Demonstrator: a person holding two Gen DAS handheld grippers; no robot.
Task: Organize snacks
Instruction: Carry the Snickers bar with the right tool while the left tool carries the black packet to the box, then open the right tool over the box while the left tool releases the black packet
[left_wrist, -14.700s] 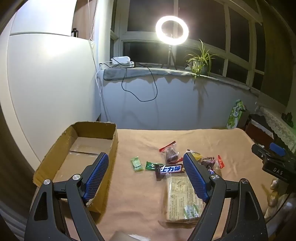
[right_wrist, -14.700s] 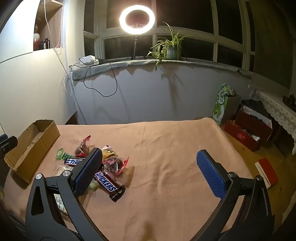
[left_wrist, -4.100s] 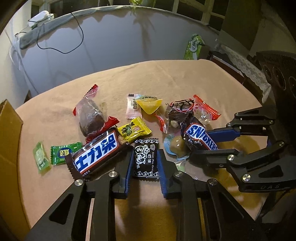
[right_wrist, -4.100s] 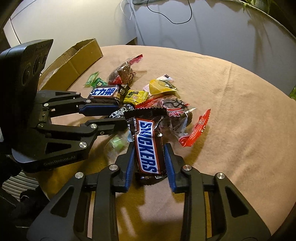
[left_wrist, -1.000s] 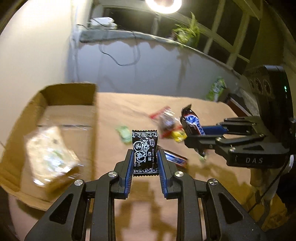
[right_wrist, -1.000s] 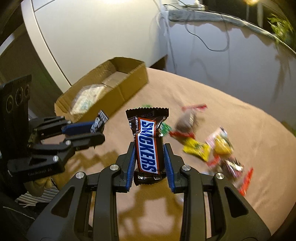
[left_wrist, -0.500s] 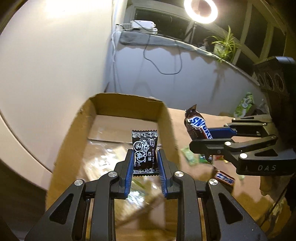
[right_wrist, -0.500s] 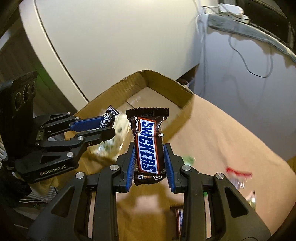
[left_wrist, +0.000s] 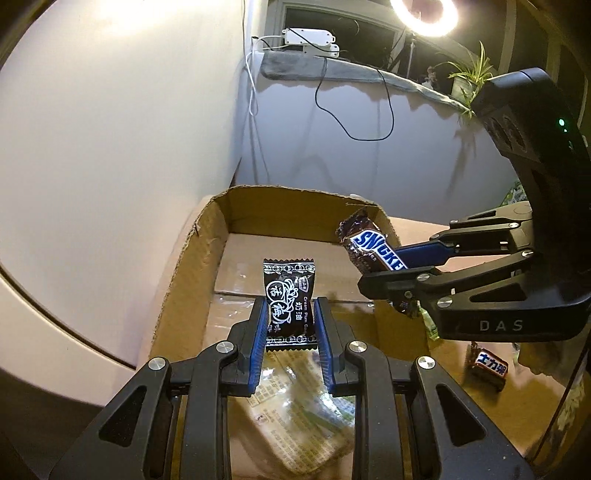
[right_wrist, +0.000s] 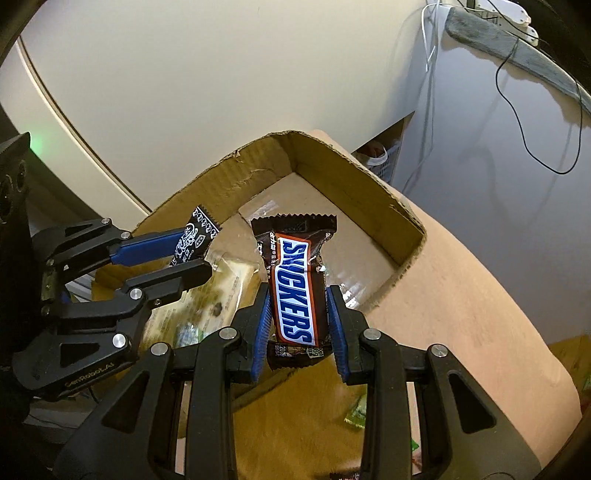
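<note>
Cardboard box below | left gripper clamps candy | right gripper clamps Snickers, seemingly tilted down

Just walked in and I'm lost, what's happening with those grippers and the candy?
A person is sorting snacks into a cardboard box. The left gripper is shut on a black plum candy packet, the right gripper on a Snickers bar. Both are held above the box, which already holds a large clear-wrapped pack. Neither snack is released yet; another bar lies outside on the cloth.
</note>
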